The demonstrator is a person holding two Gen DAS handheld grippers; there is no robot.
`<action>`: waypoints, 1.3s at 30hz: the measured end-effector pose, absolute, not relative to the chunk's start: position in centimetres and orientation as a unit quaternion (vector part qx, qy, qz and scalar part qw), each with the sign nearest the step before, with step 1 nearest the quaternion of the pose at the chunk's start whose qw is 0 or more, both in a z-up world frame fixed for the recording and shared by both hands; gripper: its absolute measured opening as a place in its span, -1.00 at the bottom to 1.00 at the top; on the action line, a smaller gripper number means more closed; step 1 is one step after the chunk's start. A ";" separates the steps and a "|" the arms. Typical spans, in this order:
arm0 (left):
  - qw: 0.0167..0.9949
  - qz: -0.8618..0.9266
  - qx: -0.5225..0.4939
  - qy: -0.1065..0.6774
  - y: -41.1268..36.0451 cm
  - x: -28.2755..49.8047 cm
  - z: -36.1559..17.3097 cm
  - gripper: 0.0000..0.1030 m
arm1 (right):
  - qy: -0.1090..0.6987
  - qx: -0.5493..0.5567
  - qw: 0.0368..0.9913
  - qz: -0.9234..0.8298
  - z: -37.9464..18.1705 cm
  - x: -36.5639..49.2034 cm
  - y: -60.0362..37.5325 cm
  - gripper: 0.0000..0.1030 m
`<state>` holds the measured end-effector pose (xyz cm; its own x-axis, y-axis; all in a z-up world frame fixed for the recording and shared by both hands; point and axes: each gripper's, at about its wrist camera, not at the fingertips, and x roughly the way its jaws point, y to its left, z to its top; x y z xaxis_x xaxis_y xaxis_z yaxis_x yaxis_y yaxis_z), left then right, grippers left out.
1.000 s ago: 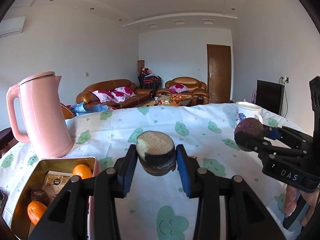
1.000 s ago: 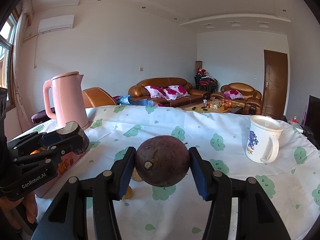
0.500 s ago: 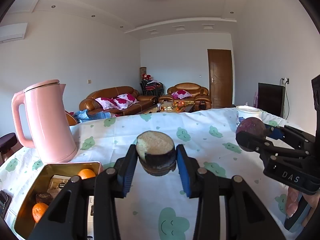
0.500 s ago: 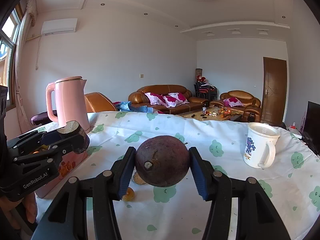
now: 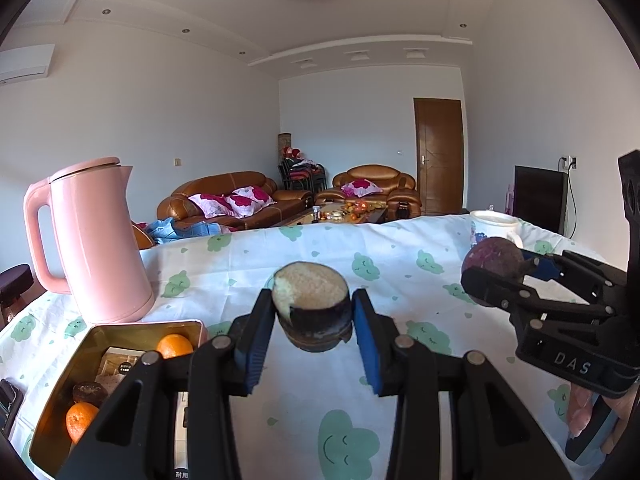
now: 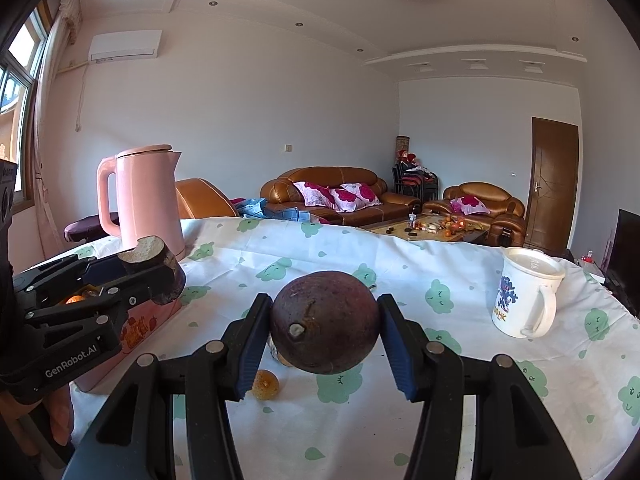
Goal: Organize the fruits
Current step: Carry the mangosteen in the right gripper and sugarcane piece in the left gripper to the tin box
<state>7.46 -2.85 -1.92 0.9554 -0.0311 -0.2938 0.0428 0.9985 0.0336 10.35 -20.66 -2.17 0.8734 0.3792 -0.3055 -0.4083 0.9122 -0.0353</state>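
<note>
My left gripper (image 5: 314,320) is shut on a dark cut fruit piece (image 5: 312,304) with a pale flat top, held above the table; it also shows in the right wrist view (image 6: 154,270). My right gripper (image 6: 324,336) is shut on a round dark purple fruit (image 6: 325,334), seen in the left wrist view (image 5: 494,266) too. A gold tin box (image 5: 52,416) at lower left holds two oranges (image 5: 174,346) and a dark fruit (image 5: 89,394). A small orange fruit (image 6: 265,385) and a part-hidden pale piece lie on the cloth under my right gripper.
A pink kettle (image 5: 94,240) stands behind the tin. A white mug (image 6: 524,296) stands at the right of the table. The tablecloth (image 5: 400,256) is white with green clouds. Sofas and a coffee table are far behind.
Both grippers have risen slightly and tilted up with their fruits still held; the table and tin sit lower in both views.
</note>
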 end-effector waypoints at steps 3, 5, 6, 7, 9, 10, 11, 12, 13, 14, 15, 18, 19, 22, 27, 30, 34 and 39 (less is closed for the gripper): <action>0.989 -0.019 0.020 0.148 -2.9 7.3 -1.9 -0.20 | 0.148 -0.052 0.966 0.205 -2.2 10.3 -20.5 0.07; 0.989 -0.018 0.020 0.148 -2.9 7.3 -1.9 -0.20 | 0.147 -0.053 0.966 0.205 -2.2 10.2 -20.3 0.07; 0.989 -0.019 0.020 0.148 -2.9 7.3 -1.9 -0.20 | 0.147 -0.054 0.966 0.205 -2.2 10.2 -20.2 0.07; 0.989 -0.018 0.020 0.148 -2.9 7.3 -1.9 -0.20 | 0.147 -0.054 0.966 0.205 -2.2 10.2 -20.2 0.07; 0.989 -0.018 0.020 0.148 -2.8 7.3 -1.9 -0.20 | 0.146 -0.054 0.967 0.204 -2.2 10.1 -20.2 0.07; 0.988 -0.019 0.019 0.149 -2.8 7.4 -1.9 -0.20 | 0.146 -0.055 0.967 0.203 -2.2 10.1 -20.2 0.07; 0.988 -0.019 0.019 0.149 -2.8 7.3 -1.9 -0.20 | 0.147 -0.055 0.967 0.203 -2.2 10.1 -20.1 0.07; 0.989 -0.019 0.019 0.149 -2.8 7.3 -1.9 -0.20 | 0.146 -0.055 0.967 0.202 -2.2 10.1 -20.1 0.07; 0.988 -0.019 0.019 0.149 -2.8 7.3 -1.9 -0.20 | 0.146 -0.055 0.967 0.202 -2.2 10.1 -20.1 0.07; 0.988 -0.020 0.019 0.150 -2.8 7.3 -1.9 -0.20 | 0.146 -0.057 0.967 0.202 -2.2 10.1 -20.0 0.07; 0.988 -0.020 0.020 0.150 -2.8 7.2 -1.9 -0.20 | 0.146 -0.058 0.967 0.202 -2.2 10.1 -19.9 0.07; 0.988 -0.020 0.020 0.150 -2.8 7.2 -1.9 -0.20 | 0.146 -0.061 0.967 0.201 -2.2 10.0 -19.7 0.07; 0.988 -0.020 0.020 0.151 -2.8 7.2 -1.9 -0.20 | 0.146 -0.061 0.967 0.202 -2.2 10.0 -19.7 0.07; 0.988 -0.021 0.019 0.150 -2.5 6.8 -1.8 -0.20 | 0.147 -0.064 0.966 0.203 -2.2 10.0 -19.4 0.07; 0.988 -0.018 0.015 0.152 -1.9 6.5 -1.8 -0.20 | 0.149 -0.069 0.964 0.208 -2.2 9.9 -18.5 0.07; 0.988 -0.013 0.013 0.155 -1.3 6.3 -1.9 -0.20 | 0.150 -0.072 0.963 0.213 -2.2 9.8 -18.0 0.07; 0.988 -0.009 0.007 0.157 -0.6 6.0 -1.9 -0.20 | 0.150 -0.078 0.960 0.222 -2.2 9.7 -16.9 0.07; 0.987 0.000 0.000 0.160 0.6 5.9 -1.9 -0.20 | 0.151 -0.085 0.956 0.235 -2.2 9.6 -15.5 0.07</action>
<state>5.85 0.60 -1.93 0.9488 -0.0007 -0.3159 0.0009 1.0000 0.0006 9.60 -15.47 -2.16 0.8438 0.4242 -0.3286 -0.4758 0.8747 -0.0925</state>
